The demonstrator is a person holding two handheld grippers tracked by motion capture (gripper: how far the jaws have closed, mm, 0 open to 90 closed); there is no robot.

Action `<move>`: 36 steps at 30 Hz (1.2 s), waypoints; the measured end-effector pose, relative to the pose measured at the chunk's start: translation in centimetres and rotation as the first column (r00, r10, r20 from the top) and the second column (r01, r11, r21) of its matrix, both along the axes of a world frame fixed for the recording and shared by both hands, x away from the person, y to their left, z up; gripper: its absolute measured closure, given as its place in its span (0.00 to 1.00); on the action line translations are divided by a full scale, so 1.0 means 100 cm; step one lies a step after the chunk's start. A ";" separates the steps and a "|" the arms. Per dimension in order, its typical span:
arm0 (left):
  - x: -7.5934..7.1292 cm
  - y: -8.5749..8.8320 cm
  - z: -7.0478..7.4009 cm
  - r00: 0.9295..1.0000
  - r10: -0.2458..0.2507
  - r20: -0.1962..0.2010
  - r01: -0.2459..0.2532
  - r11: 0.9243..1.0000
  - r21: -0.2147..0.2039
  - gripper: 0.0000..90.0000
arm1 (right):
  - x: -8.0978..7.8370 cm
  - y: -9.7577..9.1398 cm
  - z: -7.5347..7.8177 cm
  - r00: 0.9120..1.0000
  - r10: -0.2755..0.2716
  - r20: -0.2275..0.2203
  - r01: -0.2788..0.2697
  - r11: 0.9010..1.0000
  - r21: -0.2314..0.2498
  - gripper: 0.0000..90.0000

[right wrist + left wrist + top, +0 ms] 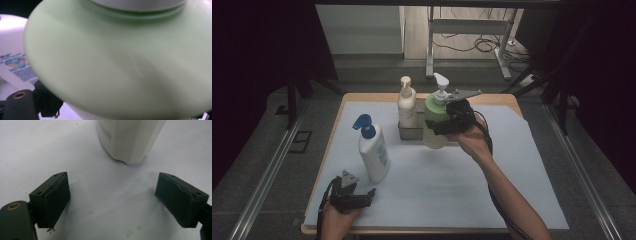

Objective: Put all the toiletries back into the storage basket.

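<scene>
Right now we see the right gripper [443, 121] clenched around the green bottle [434, 120], gripping its body just under the white pump head. From the high view the green bottle hangs tilted, its base lifted clear of the white sheet [452, 175] that covers the bench [362, 97]. It sits just beside the metal holder [410, 131], on that holder's right side, and appears to overlap the holder's right edge, though we cannot tell whether the two touch. In the right gripper view the green bottle [120, 62] bulks large and blurred right in front of the camera, with one black jaw showing at its lower left.

We find a cream bottle [406, 104] standing upright in the metal holder, at its left end. A white bottle with a blue pump [373, 150] stands upright on the sheet, to the left of the holder and nearer the person.

Our left gripper [364, 196] rests low on the sheet, just on the near side of the white bottle. In the left gripper view its jaws stand wide apart with bare sheet between them, released and grasping nothing, and the base of the white bottle [130, 140] rises a little beyond them.
</scene>
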State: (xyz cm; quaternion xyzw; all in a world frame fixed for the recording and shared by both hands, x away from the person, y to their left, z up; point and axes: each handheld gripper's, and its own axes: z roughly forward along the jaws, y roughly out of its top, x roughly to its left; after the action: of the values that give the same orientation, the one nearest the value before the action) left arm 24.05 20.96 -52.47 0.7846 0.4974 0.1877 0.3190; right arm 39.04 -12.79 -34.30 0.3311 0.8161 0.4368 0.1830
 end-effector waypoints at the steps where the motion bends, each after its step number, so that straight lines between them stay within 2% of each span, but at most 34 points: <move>1: 0.000 0.000 0.000 1.000 0.000 0.000 0.000 1.000 0.000 0.14 | 0.002 0.001 0.001 1.000 -0.003 0.001 0.003 1.000 -0.002 0.13; 13: 0.000 0.000 0.000 1.000 0.000 -0.001 0.000 1.000 0.000 0.14 | 0.024 0.007 0.008 0.999 -0.045 0.018 0.045 0.999 -0.002 0.13; 28: 0.000 0.000 0.000 1.000 0.003 -0.003 -0.003 1.000 -0.003 0.14 | 0.053 0.008 0.004 0.992 -0.113 0.046 0.114 0.993 -0.006 0.13; 36: 0.000 0.000 0.000 1.000 0.001 -0.005 -0.001 1.000 -0.003 0.14 | 0.066 0.009 -0.002 0.990 -0.127 0.057 0.128 0.992 -0.016 0.13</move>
State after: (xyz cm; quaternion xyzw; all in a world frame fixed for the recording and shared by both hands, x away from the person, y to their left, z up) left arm 24.04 20.96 -52.46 0.7843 0.4988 0.1852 0.3191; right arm 45.63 -11.90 -34.46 0.3684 0.7922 0.4252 0.2365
